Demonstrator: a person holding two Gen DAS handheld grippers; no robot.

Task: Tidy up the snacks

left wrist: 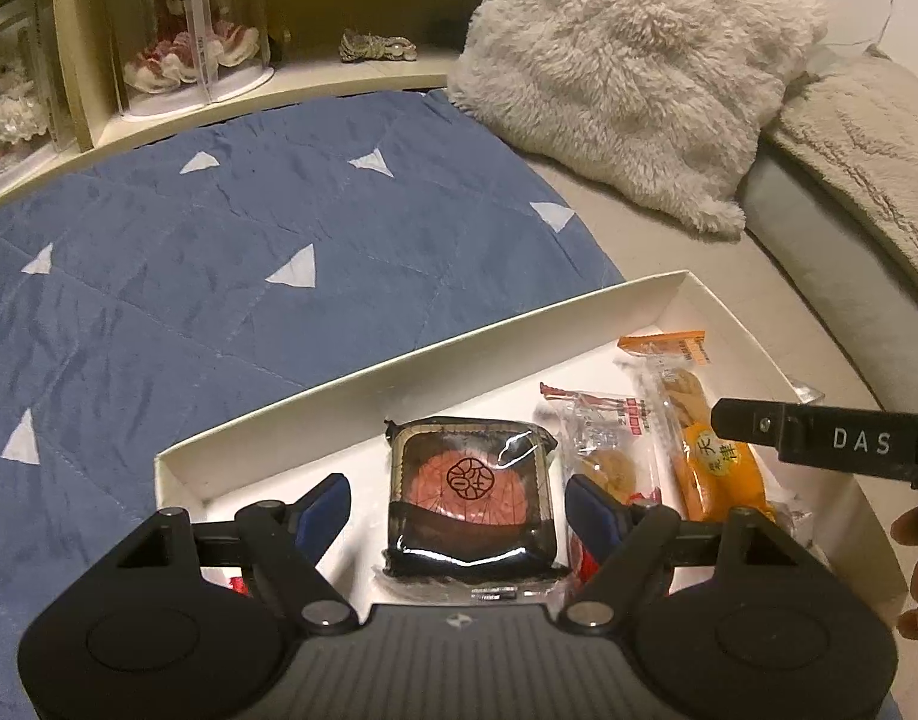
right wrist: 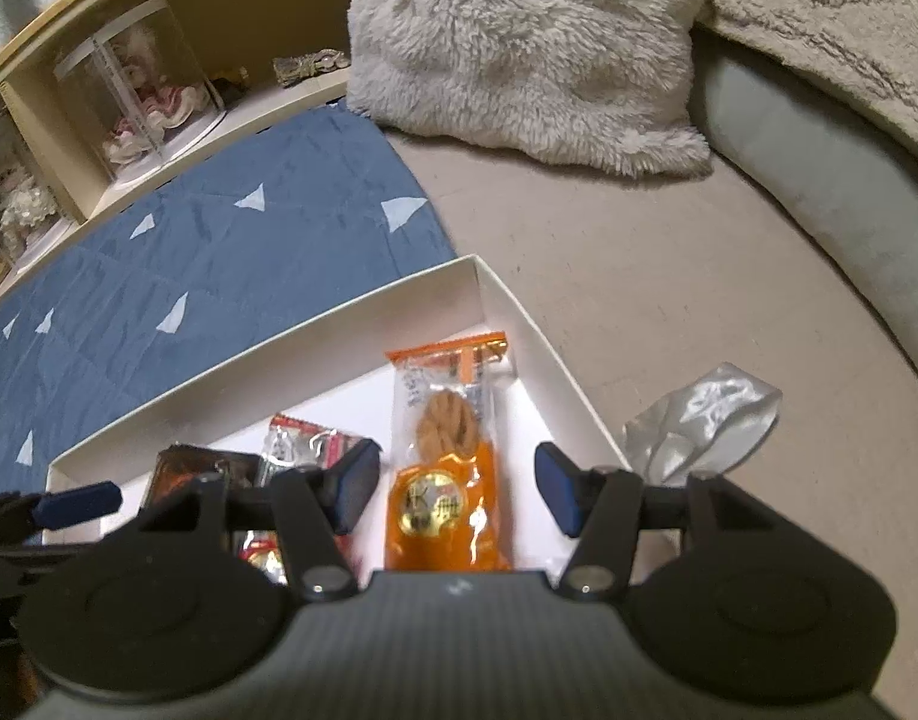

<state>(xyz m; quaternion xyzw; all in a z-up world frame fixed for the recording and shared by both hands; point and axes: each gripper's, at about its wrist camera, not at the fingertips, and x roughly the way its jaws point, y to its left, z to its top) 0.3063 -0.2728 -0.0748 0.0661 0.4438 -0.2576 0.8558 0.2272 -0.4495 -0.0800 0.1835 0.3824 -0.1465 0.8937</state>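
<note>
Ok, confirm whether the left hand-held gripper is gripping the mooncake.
No: the left hand-held gripper stands open, clear of the mooncake in the box.

Two wrist views, angled down, close, sharing white box point(left wrist: 399, 372)

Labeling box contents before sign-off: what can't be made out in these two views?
- Left wrist view: near part of the box and a red packet, hidden by the left gripper.
- Right wrist view: red-and-silver packet and dark cake pack, hidden by the right gripper.
- Both views: packet print too small.
</note>
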